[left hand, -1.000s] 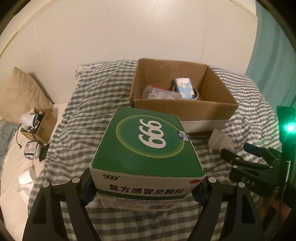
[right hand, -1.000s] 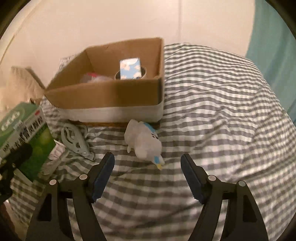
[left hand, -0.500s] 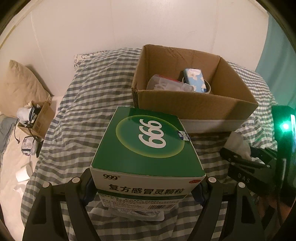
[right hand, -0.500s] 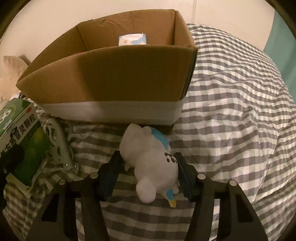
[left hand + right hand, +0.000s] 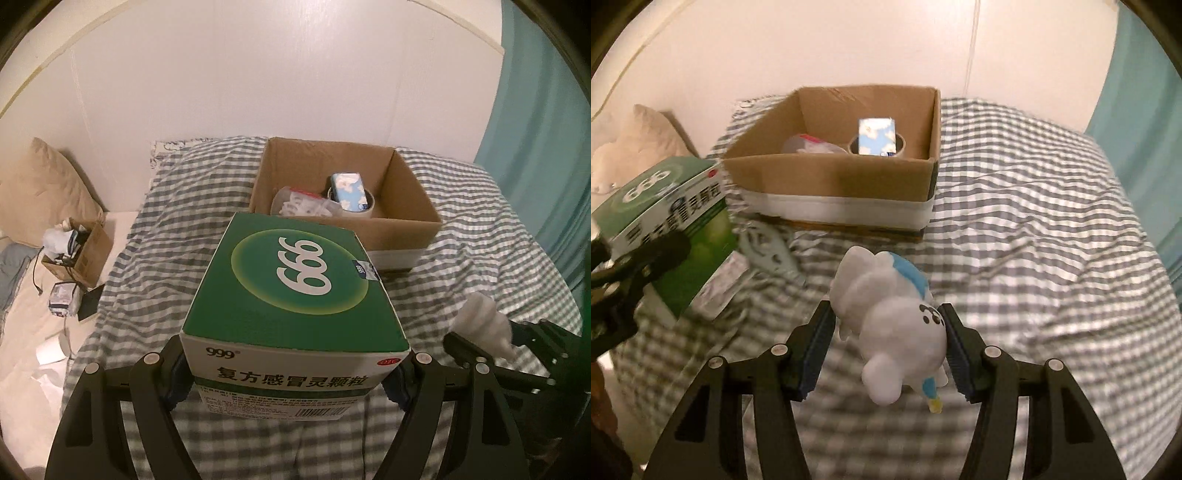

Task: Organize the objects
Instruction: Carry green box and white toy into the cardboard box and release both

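Green cardboard medicine box printed with a white 999 is sitting clamped between the left tongs, held above the grey-and-white checked bed. The right tongs are squeezing a white plush toy with a blue stripe, lifted clear of the cover. An open brown cardboard carton is resting on the bed beyond both, holding a blue cloud-patterned tissue pack.

Right gripper clamps white plush toy between both pads, above checked bedding. Cardboard box sits beyond. Green medicine box at left.
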Action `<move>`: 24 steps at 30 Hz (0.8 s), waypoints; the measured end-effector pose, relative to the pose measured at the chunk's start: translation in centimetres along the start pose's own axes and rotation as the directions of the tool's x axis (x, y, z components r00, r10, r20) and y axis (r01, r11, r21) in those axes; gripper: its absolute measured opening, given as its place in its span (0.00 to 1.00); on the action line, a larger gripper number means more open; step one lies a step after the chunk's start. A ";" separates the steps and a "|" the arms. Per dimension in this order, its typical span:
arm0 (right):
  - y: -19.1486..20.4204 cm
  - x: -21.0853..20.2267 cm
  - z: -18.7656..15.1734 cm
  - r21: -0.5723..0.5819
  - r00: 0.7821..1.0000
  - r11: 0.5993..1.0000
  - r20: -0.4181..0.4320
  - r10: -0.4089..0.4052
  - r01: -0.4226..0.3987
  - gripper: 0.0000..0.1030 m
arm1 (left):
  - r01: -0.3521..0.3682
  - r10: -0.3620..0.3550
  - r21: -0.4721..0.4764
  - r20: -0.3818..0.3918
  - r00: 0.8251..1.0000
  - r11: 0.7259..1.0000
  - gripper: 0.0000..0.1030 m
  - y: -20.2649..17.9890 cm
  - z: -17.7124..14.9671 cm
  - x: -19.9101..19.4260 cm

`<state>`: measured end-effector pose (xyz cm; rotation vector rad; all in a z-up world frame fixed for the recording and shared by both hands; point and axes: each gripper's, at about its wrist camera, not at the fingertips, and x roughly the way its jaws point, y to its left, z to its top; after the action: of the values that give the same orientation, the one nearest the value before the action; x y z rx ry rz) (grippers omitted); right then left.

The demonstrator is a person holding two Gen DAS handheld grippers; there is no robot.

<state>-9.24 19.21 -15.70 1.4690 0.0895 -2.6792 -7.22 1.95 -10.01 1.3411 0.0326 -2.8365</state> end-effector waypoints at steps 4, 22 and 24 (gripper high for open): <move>0.6 -3.6 -0.5 -0.005 0.999 1.000 0.042 0.006 -0.006 0.55 | 0.024 -0.024 -0.009 0.013 1.000 1.000 0.80 0.2 0.1 -2.0; 1.9 -16.7 12.4 -0.140 0.951 0.990 0.303 0.054 -0.011 0.55 | 0.113 -0.129 0.081 0.232 0.964 0.990 0.80 -0.2 14.2 -10.3; 1.6 -16.6 14.2 -0.131 0.948 0.991 0.313 0.060 -0.020 0.55 | 0.099 -0.119 0.090 0.248 0.962 0.991 0.80 -0.4 16.1 -9.7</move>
<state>-12.07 17.04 5.94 0.9801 0.2005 -2.7772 -13.51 1.94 7.70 1.0066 -0.0042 -3.1087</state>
